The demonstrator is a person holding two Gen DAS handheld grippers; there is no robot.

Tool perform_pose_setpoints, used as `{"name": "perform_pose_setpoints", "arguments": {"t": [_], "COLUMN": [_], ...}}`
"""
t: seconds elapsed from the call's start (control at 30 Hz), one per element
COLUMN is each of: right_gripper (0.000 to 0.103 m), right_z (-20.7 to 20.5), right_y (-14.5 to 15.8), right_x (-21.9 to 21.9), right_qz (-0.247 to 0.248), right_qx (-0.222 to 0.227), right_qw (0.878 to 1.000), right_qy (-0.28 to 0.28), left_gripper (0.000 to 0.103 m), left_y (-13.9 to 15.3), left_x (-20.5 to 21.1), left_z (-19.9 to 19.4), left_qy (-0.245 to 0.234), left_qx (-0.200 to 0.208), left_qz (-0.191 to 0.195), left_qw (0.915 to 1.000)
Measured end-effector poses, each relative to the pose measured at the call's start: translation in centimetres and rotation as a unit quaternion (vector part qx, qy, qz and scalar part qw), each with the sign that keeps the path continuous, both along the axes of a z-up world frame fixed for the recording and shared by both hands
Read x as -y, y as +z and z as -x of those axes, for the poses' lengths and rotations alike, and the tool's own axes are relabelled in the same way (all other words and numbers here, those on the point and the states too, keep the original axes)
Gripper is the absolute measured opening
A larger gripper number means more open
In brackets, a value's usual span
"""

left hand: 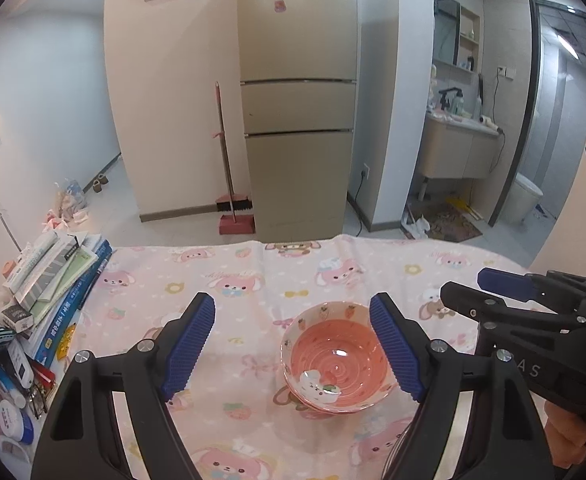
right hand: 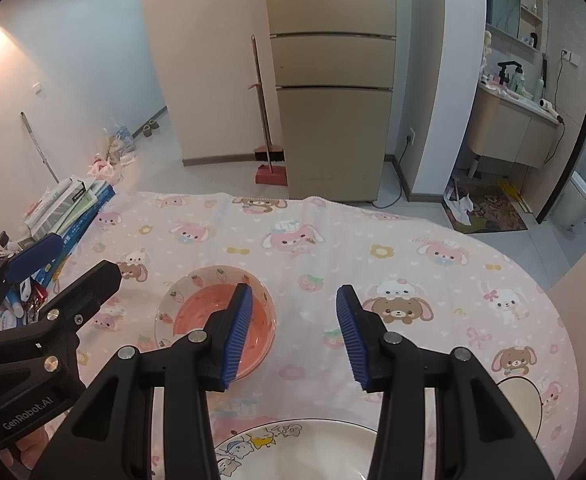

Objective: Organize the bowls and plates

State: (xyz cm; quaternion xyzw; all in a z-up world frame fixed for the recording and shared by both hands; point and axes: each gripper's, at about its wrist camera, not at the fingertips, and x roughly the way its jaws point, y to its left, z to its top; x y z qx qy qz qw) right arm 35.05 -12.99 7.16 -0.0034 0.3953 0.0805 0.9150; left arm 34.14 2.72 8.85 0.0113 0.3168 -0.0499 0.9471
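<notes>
Left tongs stand wide apart above the desk, nothing between the blue pads; neither pad touches anything. Right tongs stand partly apart, narrower than the left pair, also holding nothing.

Pink bowl sits upright on the desk, on the pink cartoon-print cloth. It has a coral inside with a spiral pattern, a pale rim with strawberries and carrots, and a white rabbit figure at the near inner wall. A second rim shows just beneath it at the lower left edge, so it appears to be stacked on another bowl; how many lie under it I cannot tell. In the left wrist view the bowl lies between the two pads but closer to the right-hand one, which overlaps its rim in the picture. In the right wrist view the same bowl is left of centre, partly hidden behind the left-hand pad.

White plate with small cartoon animals on its rim lies on the desk at the near edge of the right wrist view, below the right tongs and near the bowl, apart from it.

Stack of books and small clutter occupies the left edge of the desk. Beyond the desk: a tall beige fridge and a broom with red dustpan leaning beside it.
</notes>
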Motion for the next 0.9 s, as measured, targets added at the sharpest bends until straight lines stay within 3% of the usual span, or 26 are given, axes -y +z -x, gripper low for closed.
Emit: {"name": "perform_pose_setpoints", "arguments": {"t": [0.2,0.43,0.57,0.77,0.9], "right_gripper": [0.043,0.043,0.043,0.043,0.043], "right_z": [2.1,5.6,7.7,10.2,11.2], "right_y": [1.1,2.9,3.2,3.2,2.9], "right_x": [1.7,6.9,10.2,15.6,18.5], "right_qz": [-0.013,0.026,0.03,0.019,0.01], "right_qx": [0.011,0.031,0.037,0.042,0.044], "right_qw": [1.0,0.998,0.997,0.994,0.993], "right_qy": [-0.017,-0.048,-0.065,-0.094,-0.112], "left_gripper": [0.082,0.082,0.082,0.082,0.082], "left_y": [2.3,3.7,4.3,4.5,4.3], "left_x": [0.6,5.2,10.1,16.5,19.9], "left_z": [2.3,3.7,4.7,6.7,7.3], "left_qy": [0.002,-0.05,-0.08,-0.126,-0.152], "left_qx": [0.026,0.01,0.018,0.022,0.014], "left_qz": [0.011,0.078,0.05,0.04,0.052], "left_qw": [0.9996,0.9957,0.9954,0.991,0.987]}}
